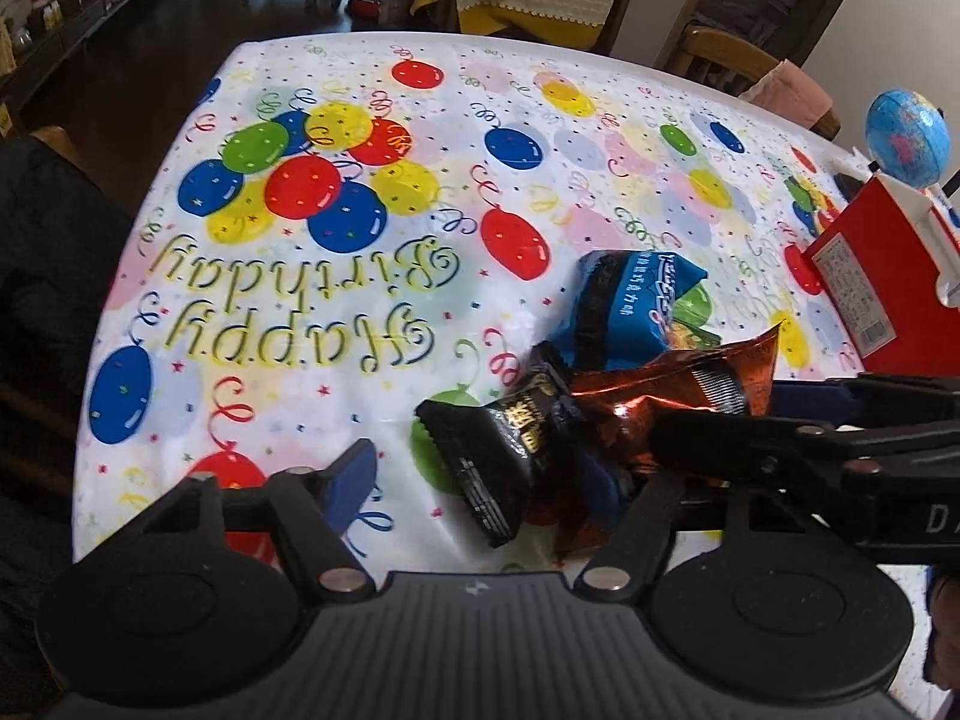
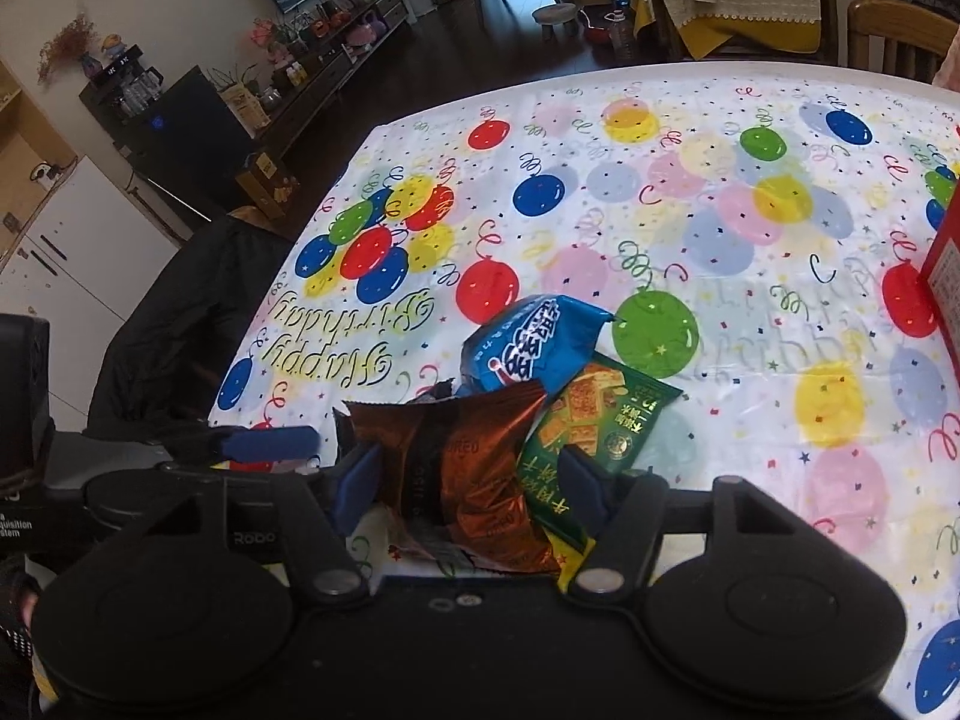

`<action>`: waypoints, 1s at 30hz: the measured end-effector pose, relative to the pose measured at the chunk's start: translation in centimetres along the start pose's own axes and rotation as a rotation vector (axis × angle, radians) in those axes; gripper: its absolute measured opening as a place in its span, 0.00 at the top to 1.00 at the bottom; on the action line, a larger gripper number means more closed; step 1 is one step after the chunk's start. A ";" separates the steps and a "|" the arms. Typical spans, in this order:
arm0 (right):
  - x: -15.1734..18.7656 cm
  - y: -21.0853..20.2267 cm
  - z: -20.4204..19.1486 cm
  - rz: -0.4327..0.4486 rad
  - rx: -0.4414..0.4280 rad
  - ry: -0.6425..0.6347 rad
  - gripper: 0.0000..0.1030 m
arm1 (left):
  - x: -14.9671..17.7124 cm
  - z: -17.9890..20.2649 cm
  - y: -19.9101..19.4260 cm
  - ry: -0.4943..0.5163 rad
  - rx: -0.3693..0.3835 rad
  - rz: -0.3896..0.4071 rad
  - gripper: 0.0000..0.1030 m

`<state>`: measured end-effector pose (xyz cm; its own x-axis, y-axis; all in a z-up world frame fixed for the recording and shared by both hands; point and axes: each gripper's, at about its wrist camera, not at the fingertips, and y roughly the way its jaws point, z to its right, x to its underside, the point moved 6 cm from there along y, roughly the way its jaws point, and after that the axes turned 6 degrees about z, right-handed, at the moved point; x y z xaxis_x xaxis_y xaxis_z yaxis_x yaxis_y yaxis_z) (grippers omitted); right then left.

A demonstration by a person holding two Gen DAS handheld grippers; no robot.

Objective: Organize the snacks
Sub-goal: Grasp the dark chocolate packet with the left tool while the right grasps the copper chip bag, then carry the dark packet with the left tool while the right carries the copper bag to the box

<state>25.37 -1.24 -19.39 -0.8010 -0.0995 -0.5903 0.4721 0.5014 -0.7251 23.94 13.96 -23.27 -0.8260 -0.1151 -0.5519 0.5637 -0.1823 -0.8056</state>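
A pile of snack packets lies on the balloon tablecloth [image 1: 336, 312]: a blue packet [image 1: 630, 306] [image 2: 534, 342], a copper-brown packet [image 1: 678, 384] [image 2: 474, 468], a black packet [image 1: 498, 450] and a green cracker packet [image 2: 594, 426]. My left gripper [image 1: 480, 480] is open, with the black packet between its blue fingers [image 1: 351, 480]. My right gripper [image 2: 474, 474] closes around the copper-brown packet, its blue pads [image 2: 360, 474] touching both sides. The right gripper also shows in the left wrist view [image 1: 810, 438], reaching in from the right.
A red box [image 1: 870, 282] [image 2: 945, 276] stands at the table's right side, with a blue globe [image 1: 907, 138] behind it. A dark jacket [image 2: 168, 324] hangs on a chair at the left edge. Wooden chairs [image 2: 894, 42] stand beyond the far edge.
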 end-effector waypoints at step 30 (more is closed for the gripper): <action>1.5 -6.8 1.0 0.088 0.001 0.050 0.64 | 2.1 2.4 -3.8 0.007 -0.047 0.006 0.71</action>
<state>21.39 -5.67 -15.72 -0.7739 -0.0123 -0.6332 0.5416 0.5054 -0.6717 20.03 12.05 -20.82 -0.8223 -0.1096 -0.5584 0.5689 -0.1359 -0.8111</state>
